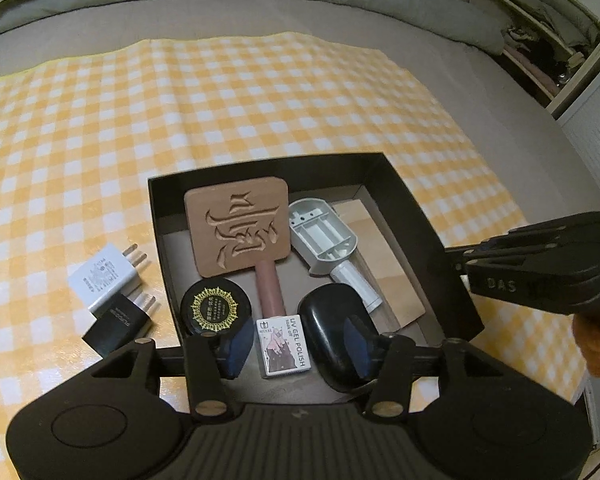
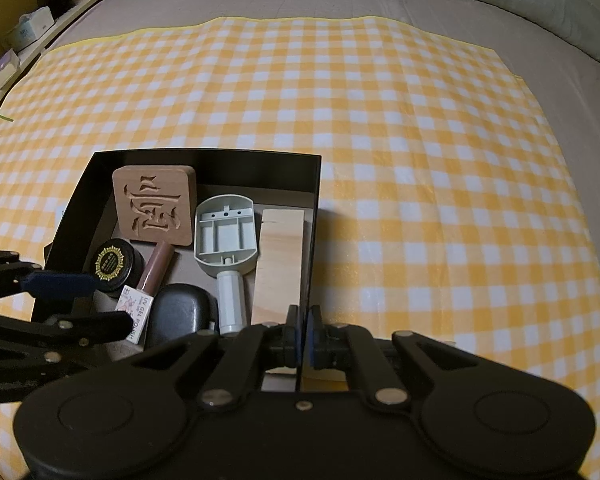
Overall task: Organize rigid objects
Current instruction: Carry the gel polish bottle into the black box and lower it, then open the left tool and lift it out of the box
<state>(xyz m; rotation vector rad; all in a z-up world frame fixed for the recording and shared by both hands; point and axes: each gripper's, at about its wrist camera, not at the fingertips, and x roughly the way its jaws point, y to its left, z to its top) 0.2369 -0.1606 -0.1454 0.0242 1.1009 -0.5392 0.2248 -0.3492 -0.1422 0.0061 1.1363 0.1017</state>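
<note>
Sitting lower left of the left wrist view: two USB chargers on the yellow checked cloth (image 1: 260,92), outside the box. White charger (image 1: 104,276) above, black charger (image 1: 114,326) below, touching, prongs pointing right toward the box wall.

Black box (image 1: 416,216) holds the rest, left to right in that view:
- round black jar (image 1: 214,309) with gold sunburst label, against the left wall
- carved wooden block (image 1: 240,226), upper left of the box, leaning on the back wall
- gel polish bottle (image 1: 278,322), pink tube up, white "UV GEL POLISH" cap down, tube tip under the block
- black oval case (image 1: 336,336), bottom centre, just right of the bottle cap
- grey plastic housing with handle (image 1: 328,246), open side up, tilted
- flat wooden board (image 1: 384,248) on the floor, partly under the housing

Left gripper (image 1: 296,354): jaws spread, blue pads either side of the bottle cap, not pressing it. Right pad overlaps the black case in view; cannot tell if it touches.

Right gripper (image 2: 303,334): jaws pressed together on the box's right wall, seen edge-on in the right wrist view. It also shows at the right edge of the left wrist view, with a hand (image 1: 598,340) behind it.
</note>
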